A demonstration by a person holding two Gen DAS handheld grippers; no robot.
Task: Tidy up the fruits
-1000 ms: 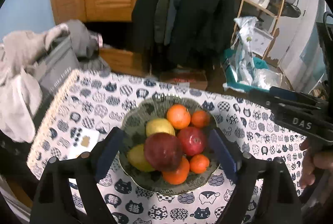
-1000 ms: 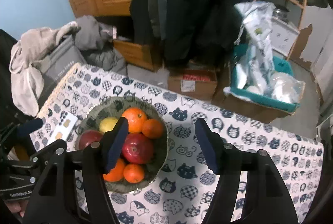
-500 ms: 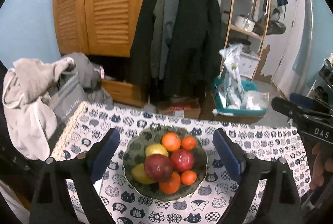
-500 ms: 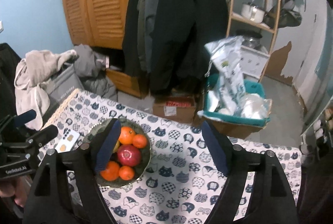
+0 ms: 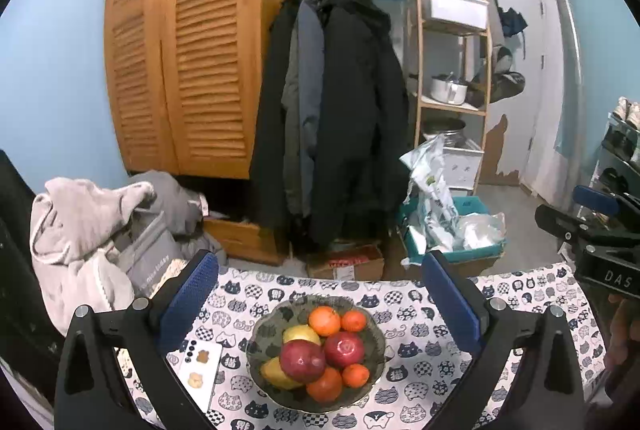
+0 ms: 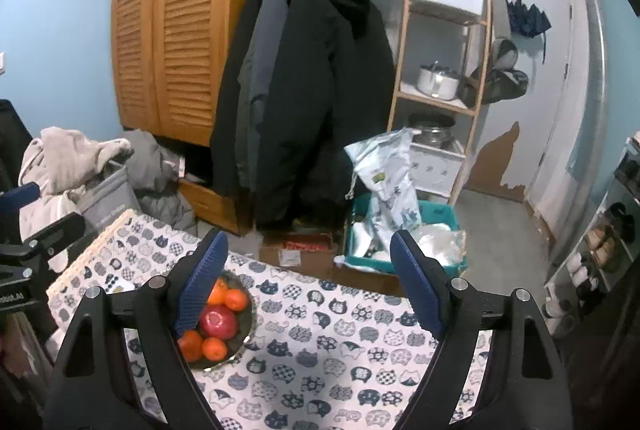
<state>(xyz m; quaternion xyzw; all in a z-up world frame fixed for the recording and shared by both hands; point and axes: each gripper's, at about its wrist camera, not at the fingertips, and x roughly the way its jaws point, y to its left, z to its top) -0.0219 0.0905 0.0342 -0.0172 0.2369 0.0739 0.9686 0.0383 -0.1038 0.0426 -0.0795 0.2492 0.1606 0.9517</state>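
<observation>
Eight fruits (image 5: 316, 352) piled in bowl (image 5: 374, 332), both tongs empty

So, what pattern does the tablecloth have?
Dark blue cat faces on white tablecloth; right wrist view shows it best.

dark coats (image 5: 340, 118) beside louvered wardrobe (image 5: 188, 62)

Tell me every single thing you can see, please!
bowl: one, dark patterned, on the table
oranges: four, orange, in the bowl
apples: two, red, in the bowl
lemons: two, yellow, in the bowl
tablecloth: one, white with cat faces, over the table
card: one, white, left of the bowl
coats: several, dark, hanging behind
left tongs: blue pads, opening, empty
right tongs: blue pads, wide apart, empty
</observation>
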